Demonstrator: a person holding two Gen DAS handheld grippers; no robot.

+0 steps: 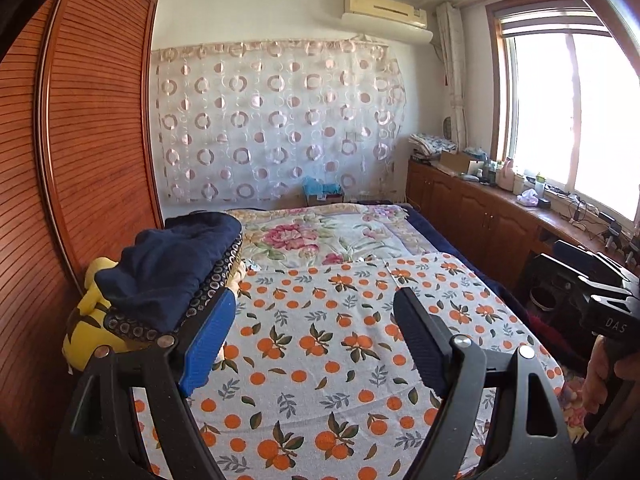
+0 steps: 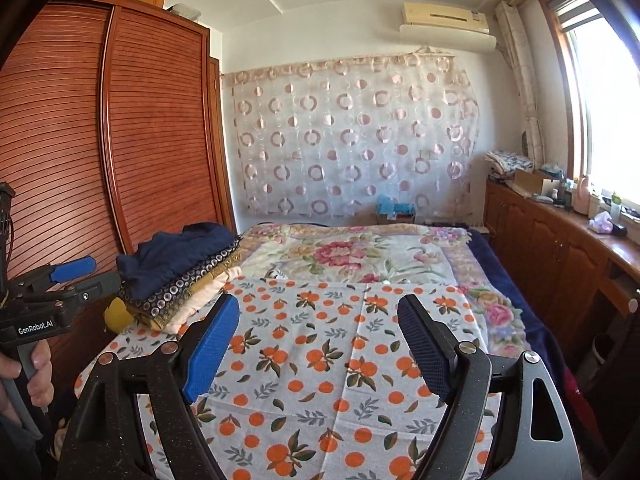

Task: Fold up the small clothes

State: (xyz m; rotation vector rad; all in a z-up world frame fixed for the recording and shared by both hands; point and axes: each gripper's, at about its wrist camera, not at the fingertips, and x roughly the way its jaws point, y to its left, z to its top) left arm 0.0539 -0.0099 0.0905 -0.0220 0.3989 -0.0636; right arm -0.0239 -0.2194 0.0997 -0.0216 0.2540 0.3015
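Note:
A stack of folded clothes lies at the bed's left edge, with a dark navy garment on top, a circle-patterned dark one, a mustard one and a cream one under it. A yellow piece shows beneath the stack in the left wrist view. My left gripper is open and empty above the orange-print cloth, just right of the stack. It also shows at the left of the right wrist view. My right gripper is open and empty over the same cloth.
A floral blanket covers the far half of the bed. A wooden slatted wardrobe stands close on the left. A low wooden cabinet with clutter runs under the window on the right. A patterned curtain hangs on the far wall.

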